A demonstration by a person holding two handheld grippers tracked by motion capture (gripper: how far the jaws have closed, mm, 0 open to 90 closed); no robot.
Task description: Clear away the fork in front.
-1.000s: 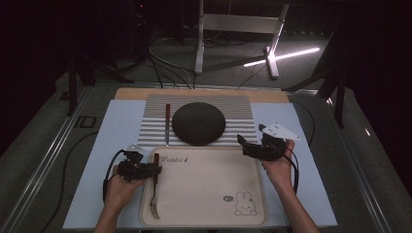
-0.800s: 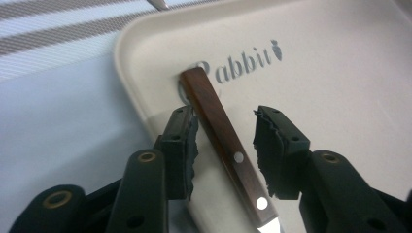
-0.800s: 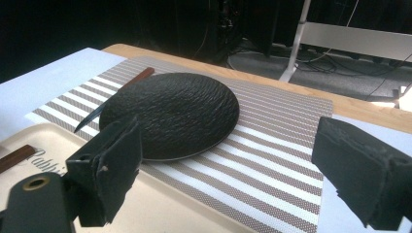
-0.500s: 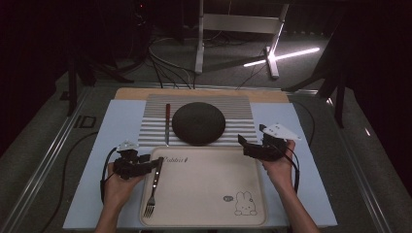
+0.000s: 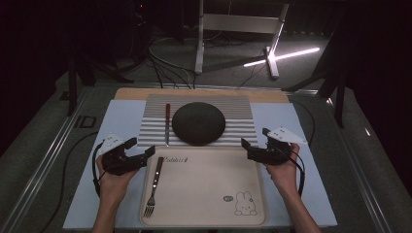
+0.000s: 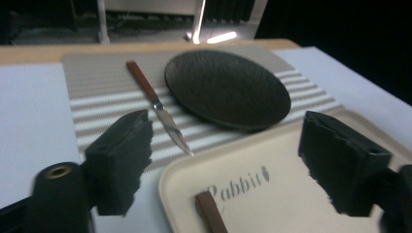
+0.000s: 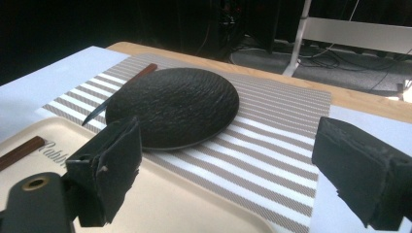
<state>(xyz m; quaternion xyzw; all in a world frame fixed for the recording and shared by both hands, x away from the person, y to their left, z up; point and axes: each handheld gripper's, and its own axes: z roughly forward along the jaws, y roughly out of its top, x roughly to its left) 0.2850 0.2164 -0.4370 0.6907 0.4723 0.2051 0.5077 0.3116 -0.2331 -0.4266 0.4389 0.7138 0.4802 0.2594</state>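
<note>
A fork (image 5: 154, 187) with a brown handle lies along the left side of the beige tray (image 5: 209, 194), tines toward the person. My left gripper (image 5: 141, 149) hovers just left of the handle's far end. Its jaws have just been opening and stand wide with nothing between them. In the left gripper view the handle end (image 6: 210, 213) lies on the tray (image 6: 272, 194) below the left gripper (image 6: 228, 160). My right gripper (image 5: 247, 149) is open and empty at the tray's far right corner. Its own view looks past the right gripper (image 7: 233, 170) at the dark plate (image 7: 172, 107).
A dark round plate (image 5: 198, 123) sits on a striped placemat (image 5: 238, 109) beyond the tray. A knife (image 5: 167, 124) with a brown handle lies left of the plate. A pale blue sheet (image 5: 116, 121) covers the table, and cables trail from both grippers.
The left gripper has opened, let go of the fork and drawn back up and to the left. The fork now lies on the tray. The right gripper has stayed put.
</note>
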